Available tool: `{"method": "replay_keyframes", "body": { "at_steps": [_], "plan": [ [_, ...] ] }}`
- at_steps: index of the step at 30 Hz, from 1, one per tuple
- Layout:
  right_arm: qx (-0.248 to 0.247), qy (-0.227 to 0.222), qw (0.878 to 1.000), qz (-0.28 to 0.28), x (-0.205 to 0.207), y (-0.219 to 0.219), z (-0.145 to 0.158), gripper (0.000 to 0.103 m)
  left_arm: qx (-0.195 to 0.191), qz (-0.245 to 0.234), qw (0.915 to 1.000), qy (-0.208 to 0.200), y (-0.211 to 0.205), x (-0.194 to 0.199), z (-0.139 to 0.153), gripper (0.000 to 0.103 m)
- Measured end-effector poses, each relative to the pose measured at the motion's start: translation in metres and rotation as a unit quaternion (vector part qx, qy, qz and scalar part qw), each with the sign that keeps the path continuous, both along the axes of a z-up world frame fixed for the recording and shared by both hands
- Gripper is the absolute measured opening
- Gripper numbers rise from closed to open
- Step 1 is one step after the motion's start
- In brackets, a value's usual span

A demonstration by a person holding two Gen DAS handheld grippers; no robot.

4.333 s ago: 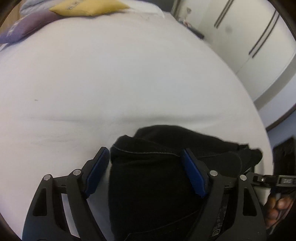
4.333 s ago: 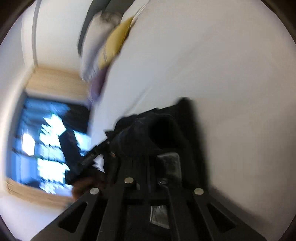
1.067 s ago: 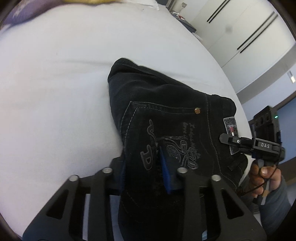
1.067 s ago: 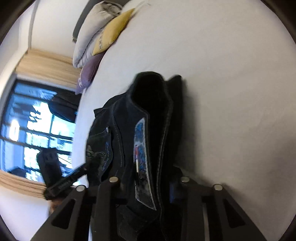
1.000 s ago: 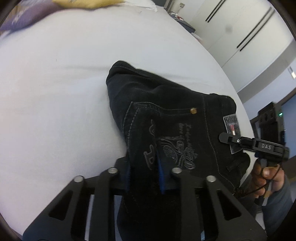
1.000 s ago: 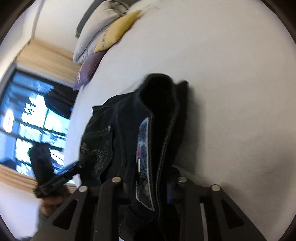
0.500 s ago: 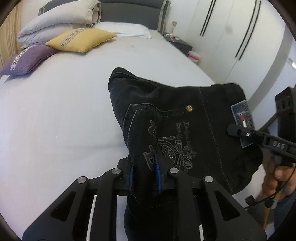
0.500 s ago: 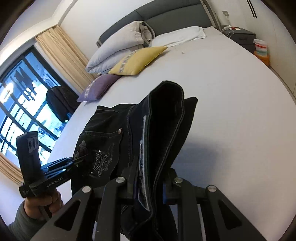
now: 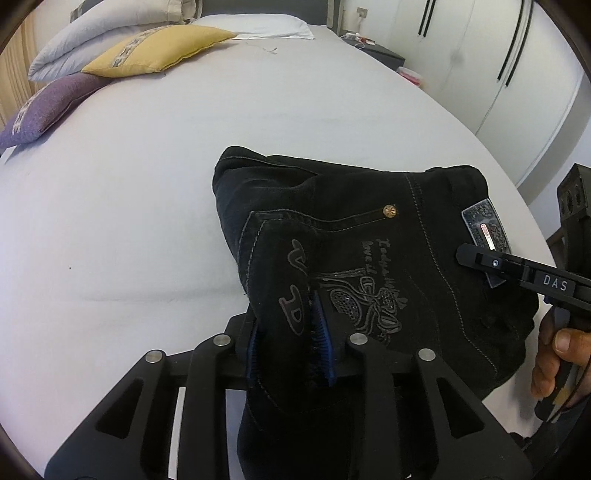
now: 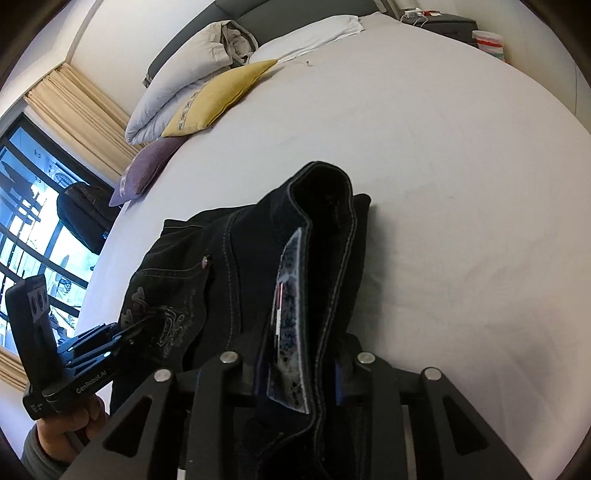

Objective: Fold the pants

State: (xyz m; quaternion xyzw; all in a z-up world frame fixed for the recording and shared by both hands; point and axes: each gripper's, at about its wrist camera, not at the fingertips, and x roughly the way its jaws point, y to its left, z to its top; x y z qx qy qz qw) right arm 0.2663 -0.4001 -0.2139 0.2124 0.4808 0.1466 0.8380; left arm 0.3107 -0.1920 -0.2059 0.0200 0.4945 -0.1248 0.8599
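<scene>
At the head of the white bed sit a yellow cushion, a purple cushion beside it, and a grey pillow behind them. A white wardrobe stands along the far side; a dark nightstand is at the bed's top corner. From my right camera a window with a beige curtain shows at the left, a dark chair in front of it. Nothing lies on the sheet between the cushions and the pants.

The black pants are bunched in a folded bundle near the bed's foot edge, held between my two tools. My left gripper is clamped narrow on the fabric at the embroidered back pocket, blue pads pressing a fold from both sides. My right gripper pinches the waistband, which rises upright out of its jaws with the brand patch facing left. Whether the bundle's underside touches the sheet I cannot tell. My right hand shows at the left view's edge, my left hand low in the right view.
</scene>
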Motion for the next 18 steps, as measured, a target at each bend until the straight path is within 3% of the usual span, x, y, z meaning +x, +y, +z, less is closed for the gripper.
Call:
{"method": "replay_keyframes", "body": {
  "at_steps": [3, 4, 11, 14, 15, 18],
  "plan": [
    [-0.011, -0.007, 1.0, -0.002, -0.005, 0.002, 0.001, 0.037, 0.002, 0.004, 1.0, -0.002, 0.001, -0.005, -0.004, 0.029],
    [-0.017, -0.009, 1.0, -0.002, -0.006, 0.003, 0.001, 0.044, 0.004, 0.005, 1.0, -0.002, 0.0, -0.005, -0.005, 0.03],
    [-0.034, -0.004, 0.999, -0.013, -0.012, -0.002, 0.009, 0.057, 0.018, 0.023, 0.9996, -0.007, 0.01, -0.003, 0.0, 0.053],
    [-0.039, -0.018, 0.999, -0.027, -0.022, -0.009, 0.025, 0.058, 0.024, 0.03, 0.9989, -0.026, 0.016, -0.013, 0.013, 0.063],
    [-0.041, -0.023, 0.998, -0.034, -0.028, -0.013, 0.031, 0.063, 0.024, 0.036, 0.9984, -0.036, 0.02, -0.016, 0.019, 0.066],
    [-0.051, -0.054, 0.995, -0.062, -0.055, -0.022, 0.057, 0.068, 0.016, 0.057, 0.9946, -0.085, 0.034, -0.04, 0.046, 0.079]
  ]
}}
